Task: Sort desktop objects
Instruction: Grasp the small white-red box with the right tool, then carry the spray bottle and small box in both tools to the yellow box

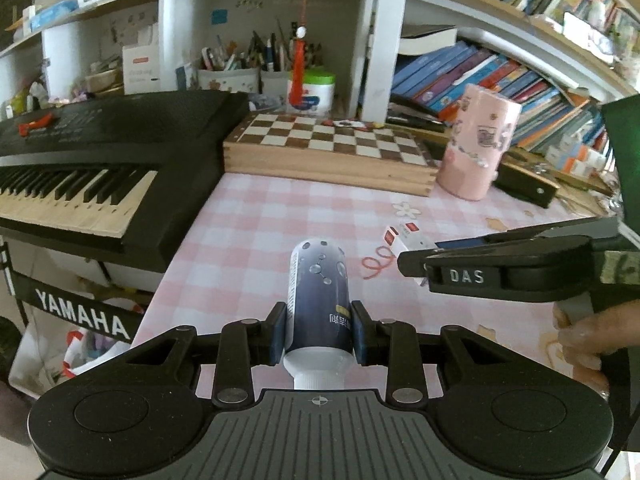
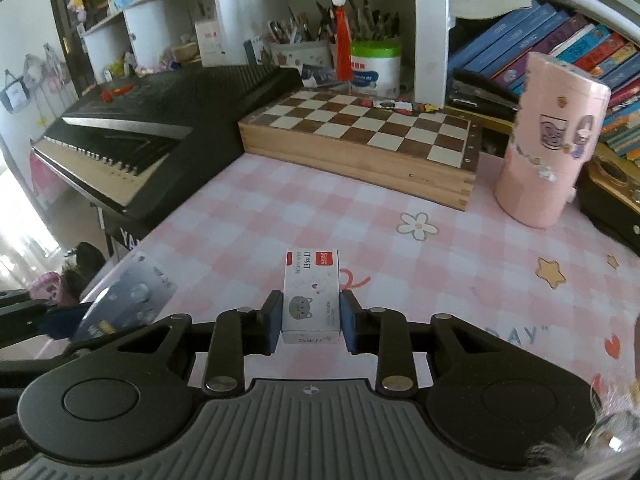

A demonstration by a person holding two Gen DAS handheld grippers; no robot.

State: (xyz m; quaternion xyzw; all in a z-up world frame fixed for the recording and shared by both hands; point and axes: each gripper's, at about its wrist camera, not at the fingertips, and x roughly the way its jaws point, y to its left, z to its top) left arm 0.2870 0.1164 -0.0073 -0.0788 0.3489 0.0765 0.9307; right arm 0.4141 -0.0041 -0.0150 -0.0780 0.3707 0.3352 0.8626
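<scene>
I am working over a desk spread with a pink-and-white checked tablecloth (image 2: 304,216) printed with small flowers and stars. Along its back edge lies a flat wooden chessboard box (image 2: 360,140); a black electronic keyboard (image 1: 92,160) runs down its left edge, and white shelves behind them are crowded with leaning books and pots of pens. A tall pink cylindrical container with stickers (image 2: 548,140) stands upright just beside the chessboard's right corner.

My left gripper (image 1: 319,330) is clamped on a smooth dark-blue plastic bottle with a white cap (image 1: 318,300), its cap towards the camera and its rounded end pointing away, held above the cloth. My right gripper (image 2: 311,320) has its blue pads pressed against both sides of a small white cardboard staple box with a red label and a grey cat face (image 2: 311,296).

Only the left view shows my right hand (image 1: 584,340) around the other tool's handle and a thin red rubber band (image 1: 376,264) curled on the cloth by the box. Only the right view shows the box's printed top; there the bottle is a blur at the lower left.
</scene>
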